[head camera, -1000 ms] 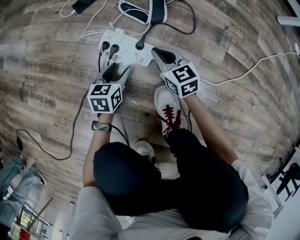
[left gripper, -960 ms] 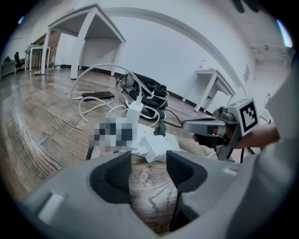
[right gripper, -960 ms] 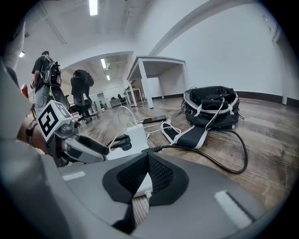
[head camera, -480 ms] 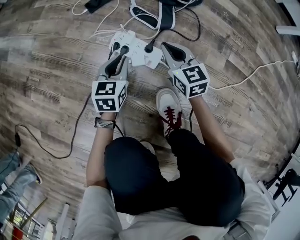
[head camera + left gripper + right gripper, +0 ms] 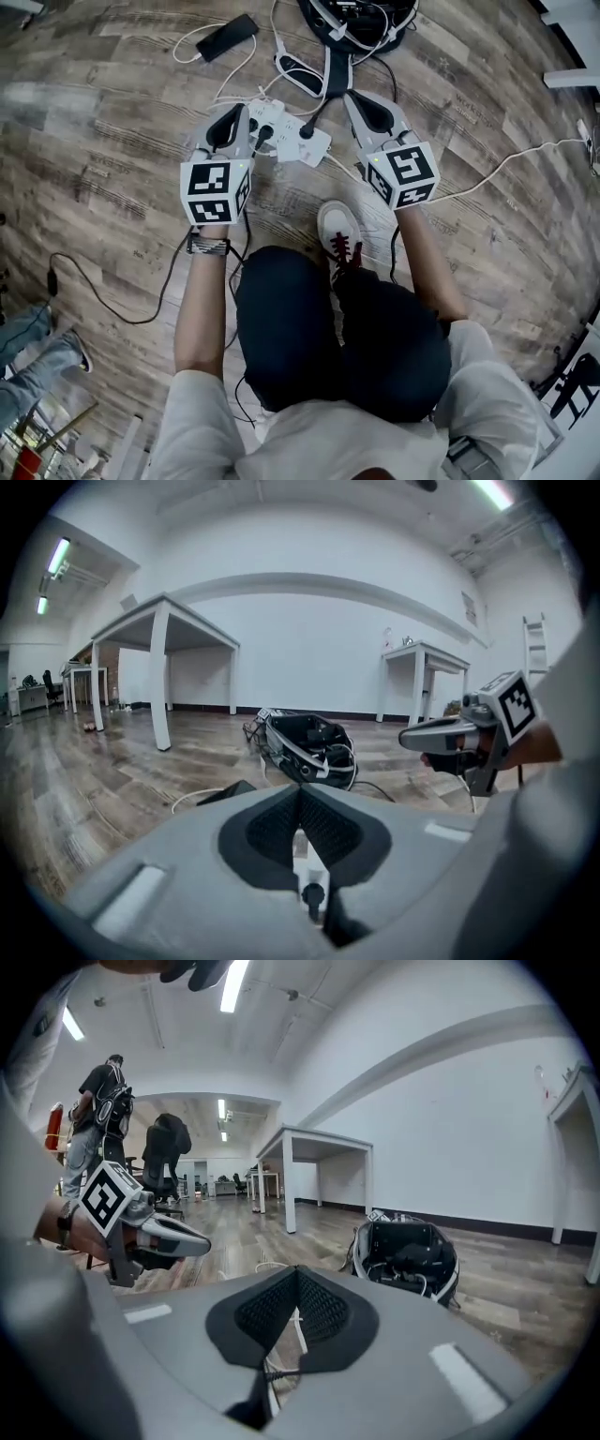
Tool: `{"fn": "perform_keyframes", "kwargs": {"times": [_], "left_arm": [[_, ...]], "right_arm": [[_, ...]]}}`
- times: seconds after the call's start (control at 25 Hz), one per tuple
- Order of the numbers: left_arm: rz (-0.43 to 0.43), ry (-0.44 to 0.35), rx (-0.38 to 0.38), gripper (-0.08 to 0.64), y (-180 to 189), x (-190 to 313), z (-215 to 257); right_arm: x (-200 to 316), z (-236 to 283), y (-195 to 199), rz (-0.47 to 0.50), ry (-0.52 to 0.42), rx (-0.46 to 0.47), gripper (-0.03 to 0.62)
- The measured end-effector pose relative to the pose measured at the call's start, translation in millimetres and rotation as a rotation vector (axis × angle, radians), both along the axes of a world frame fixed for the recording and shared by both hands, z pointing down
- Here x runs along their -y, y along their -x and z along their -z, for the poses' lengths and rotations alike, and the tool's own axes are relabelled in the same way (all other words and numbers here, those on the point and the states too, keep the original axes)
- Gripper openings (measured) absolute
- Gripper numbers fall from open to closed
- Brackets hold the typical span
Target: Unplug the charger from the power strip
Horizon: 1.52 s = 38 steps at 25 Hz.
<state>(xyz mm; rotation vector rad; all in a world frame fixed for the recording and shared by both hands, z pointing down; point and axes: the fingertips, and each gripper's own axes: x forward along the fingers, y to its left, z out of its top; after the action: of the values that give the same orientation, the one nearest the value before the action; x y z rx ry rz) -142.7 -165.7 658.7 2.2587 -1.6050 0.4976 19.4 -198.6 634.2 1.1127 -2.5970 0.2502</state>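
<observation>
Left gripper (image 5: 240,120) tips pressed together, gripping nothing, over left end of white power strip (image 5: 317,146) on wood floor (image 5: 112,141); black plug (image 5: 265,132) seated in strip just right of those tips; second black plug (image 5: 306,131) mid-strip; right gripper (image 5: 364,103) pads closed too, empty, beside strip's right end.
</observation>
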Motion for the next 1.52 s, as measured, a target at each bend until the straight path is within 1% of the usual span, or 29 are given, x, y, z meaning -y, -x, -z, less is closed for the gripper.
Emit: {"fn": "perform_keyframes", "kwargs": {"times": [0.16, 0.44, 0.6, 0.8, 1.0, 1.08, 1.24, 1.32, 1.44, 1.52], "left_arm": [[0.0, -0.089, 0.022, 0.005, 1.0, 19.8, 58.7], [-0.017, -0.216, 0.062, 0.005, -2.6, 42.8, 158.0], [-0.031, -0.26, 0.095, 0.005, -11.7, 46.5, 215.1], [-0.044, -0.28, 0.109, 0.005, -13.9, 54.7, 296.3], [-0.042, -0.258, 0.104, 0.005, -17.6, 64.3, 377.7], [-0.047, -0.246, 0.104, 0.005, -18.9, 66.1, 410.4], [-0.042, -0.232, 0.096, 0.005, -17.6, 67.0, 482.1], [-0.035, -0.234, 0.105, 0.005, -14.0, 69.5, 520.3], [-0.019, -0.236, 0.104, 0.005, -8.3, 67.8, 575.5], [-0.011, -0.241, 0.103, 0.005, -4.6, 62.6, 611.2]], "right_arm": [[14.0, 62.3, -3.2, 0.003, -0.065, 0.019, 0.002], [37.8, 163.8, -7.6, -0.016, -0.155, 0.049, 0.002], [42.1, 214.9, -18.5, -0.024, -0.18, 0.057, 0.002], [51.4, 296.4, -21.9, -0.036, -0.193, 0.081, 0.002], [59.1, 400.1, -22.9, -0.029, -0.217, 0.131, 0.002], [63.8, 438.3, -20.8, -0.026, -0.225, 0.127, 0.002], [71.3, 511.1, -17.8, -0.023, -0.213, 0.108, 0.002], [75.0, 548.7, -16.8, -0.02, -0.209, 0.106, 0.002], [74.2, 604.3, -15.4, -0.023, -0.204, 0.116, 0.002], [67.7, 637.6, -13.3, -0.034, -0.182, 0.131, 0.002]]}}
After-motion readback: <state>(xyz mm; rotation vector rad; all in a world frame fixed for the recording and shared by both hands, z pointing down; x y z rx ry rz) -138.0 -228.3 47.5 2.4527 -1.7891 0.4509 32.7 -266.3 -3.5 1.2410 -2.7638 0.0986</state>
